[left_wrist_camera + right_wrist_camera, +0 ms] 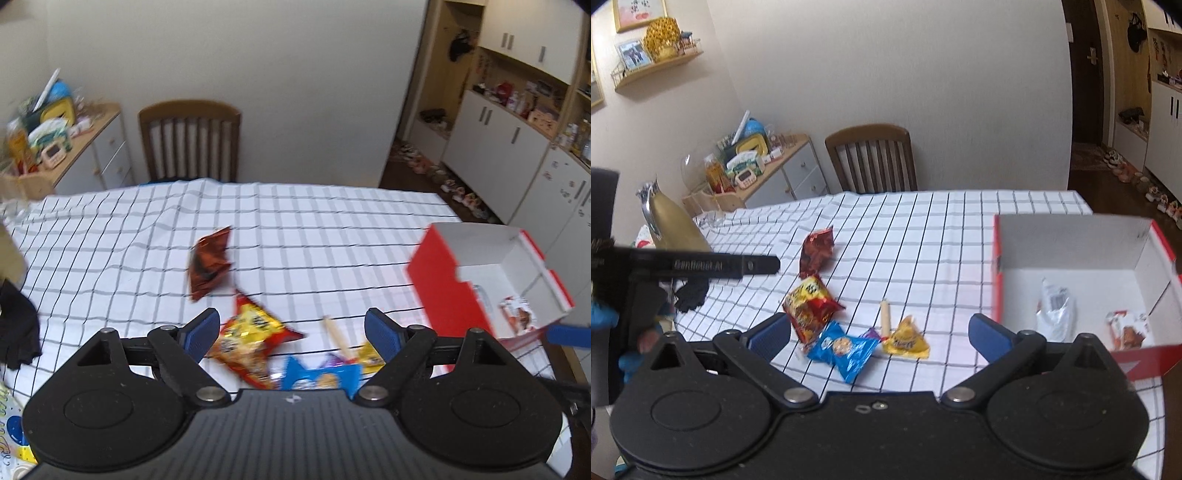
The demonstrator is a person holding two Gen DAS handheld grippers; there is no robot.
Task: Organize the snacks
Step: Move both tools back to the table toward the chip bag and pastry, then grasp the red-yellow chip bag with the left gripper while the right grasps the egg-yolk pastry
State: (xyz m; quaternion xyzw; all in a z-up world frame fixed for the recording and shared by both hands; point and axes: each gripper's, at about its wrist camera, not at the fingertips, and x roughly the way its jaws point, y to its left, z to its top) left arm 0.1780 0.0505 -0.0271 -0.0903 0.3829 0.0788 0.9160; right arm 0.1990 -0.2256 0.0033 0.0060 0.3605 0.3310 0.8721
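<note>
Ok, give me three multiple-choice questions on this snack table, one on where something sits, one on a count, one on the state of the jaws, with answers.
1. Where is the red box relative to the loose snacks?
A. To their right
B. To their left
C. On the chair

2. How many packets lie inside the box?
A. None
B. Two
C. Five

3. How do the right gripper's jaws stand?
A. Shut on a packet
B. Open and holding nothing
C. Shut on nothing

Answers:
1 A, the box stands at the right end of the checked tablecloth.
2 B, a white packet and a red-and-white packet.
3 B, the blue pads are wide apart.
</note>
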